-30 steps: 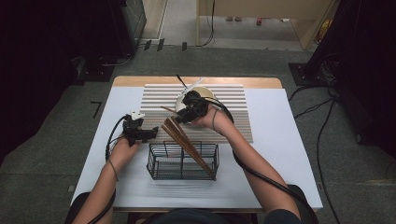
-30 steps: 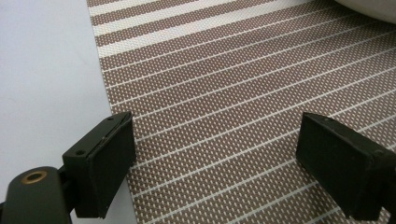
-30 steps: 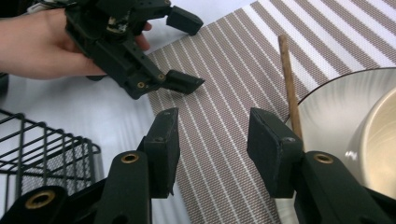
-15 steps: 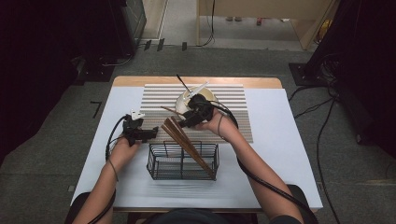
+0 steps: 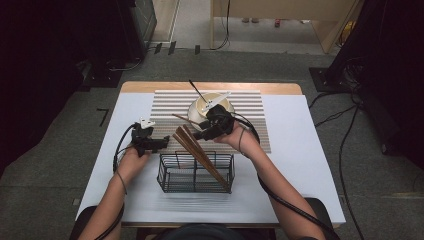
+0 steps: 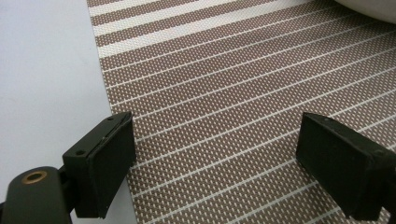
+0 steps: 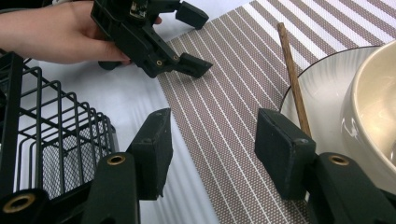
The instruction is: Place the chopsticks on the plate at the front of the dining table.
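On the left of the white bench (image 5: 300,150), the left hand-held gripper (image 5: 159,143) hovers at the left edge of the striped mat (image 5: 250,107), its jaws spread wide with only mat weave between them. Just right of it and nearer the person, a black wire basket (image 5: 195,175) stands on the bench with a bundle of brown chopsticks (image 5: 200,155) leaning out of it, tips slanting up toward the mat. Further right, the right hand-held gripper (image 5: 200,134) hangs beside a cream bowl (image 5: 207,104) on its plate; its jaws have just been opening, now stand partly apart and hold nothing. One loose chopstick (image 7: 292,74) lies on the mat just beyond them, its end over the plate's rim (image 7: 299,88).
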Available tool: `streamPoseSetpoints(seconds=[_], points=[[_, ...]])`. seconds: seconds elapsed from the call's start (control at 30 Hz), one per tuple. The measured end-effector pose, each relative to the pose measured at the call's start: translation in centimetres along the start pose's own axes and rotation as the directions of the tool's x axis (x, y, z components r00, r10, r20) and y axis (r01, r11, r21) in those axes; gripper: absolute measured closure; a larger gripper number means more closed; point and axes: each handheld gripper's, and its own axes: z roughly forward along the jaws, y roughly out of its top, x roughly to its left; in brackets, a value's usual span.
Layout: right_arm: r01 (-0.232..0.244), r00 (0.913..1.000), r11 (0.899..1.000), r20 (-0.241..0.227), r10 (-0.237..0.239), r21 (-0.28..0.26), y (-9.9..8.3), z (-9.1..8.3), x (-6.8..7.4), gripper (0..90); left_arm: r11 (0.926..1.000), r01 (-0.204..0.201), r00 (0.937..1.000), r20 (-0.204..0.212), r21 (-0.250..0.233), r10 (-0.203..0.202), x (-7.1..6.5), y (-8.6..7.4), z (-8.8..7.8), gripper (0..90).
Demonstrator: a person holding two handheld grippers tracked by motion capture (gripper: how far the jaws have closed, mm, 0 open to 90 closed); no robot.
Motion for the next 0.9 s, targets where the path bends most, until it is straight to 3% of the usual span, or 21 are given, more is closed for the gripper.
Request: streamPoseSetpoints(seconds=[0.9], points=[[0.012,0.9992,1.000,0.038,-0.011,-0.026,-1.4,-2.0,1.2,47.2,1.0000,0.000,1.0000,0.002,0.003,0.000,0.0,0.0,0.0,12.3]])
